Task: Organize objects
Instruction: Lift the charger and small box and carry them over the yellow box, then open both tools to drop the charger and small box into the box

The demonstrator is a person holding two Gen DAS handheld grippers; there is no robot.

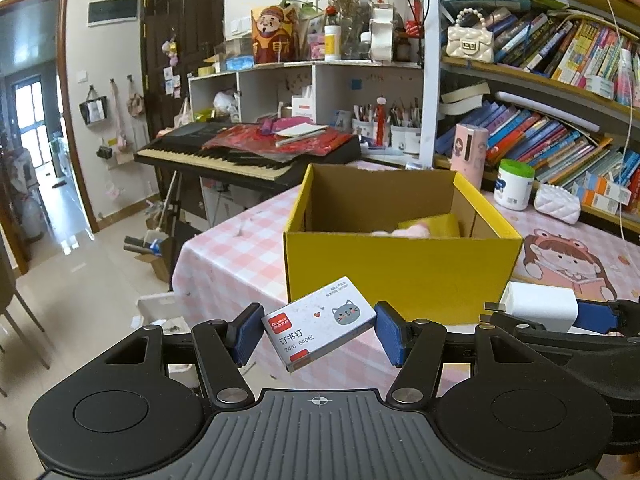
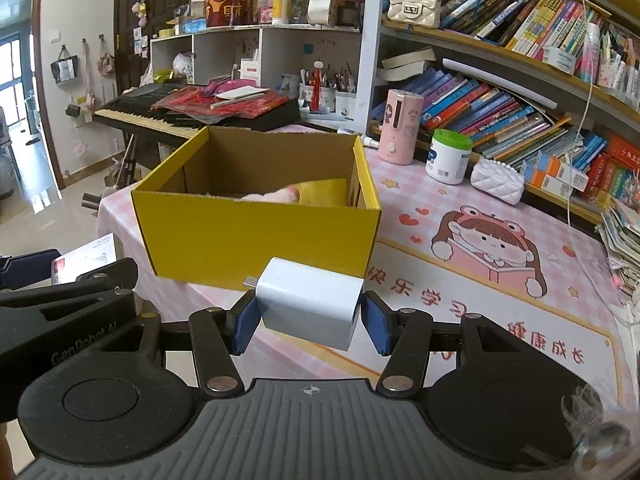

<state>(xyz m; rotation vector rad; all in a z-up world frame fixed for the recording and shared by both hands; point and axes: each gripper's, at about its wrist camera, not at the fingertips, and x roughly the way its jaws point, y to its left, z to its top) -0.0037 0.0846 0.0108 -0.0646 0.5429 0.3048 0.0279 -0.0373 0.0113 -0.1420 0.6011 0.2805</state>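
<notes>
Left gripper [image 1: 319, 330] pinches the small grey cardboard staple box [image 1: 319, 323], right gripper [image 2: 307, 316] the white plastic charger cube [image 2: 310, 307] — clear the open yellow cardboard box [image 2: 256, 232]'s near wall before you release.

The near wall of the yellow box [image 2: 256, 236] hides most of its contents; only a pink thing [image 2: 276, 196] and a yellow scrap [image 2: 324, 192] peek over the rim, too little to identify. In the right wrist view, the staple box [image 2: 84, 258] is partly hidden behind the left gripper.
</notes>
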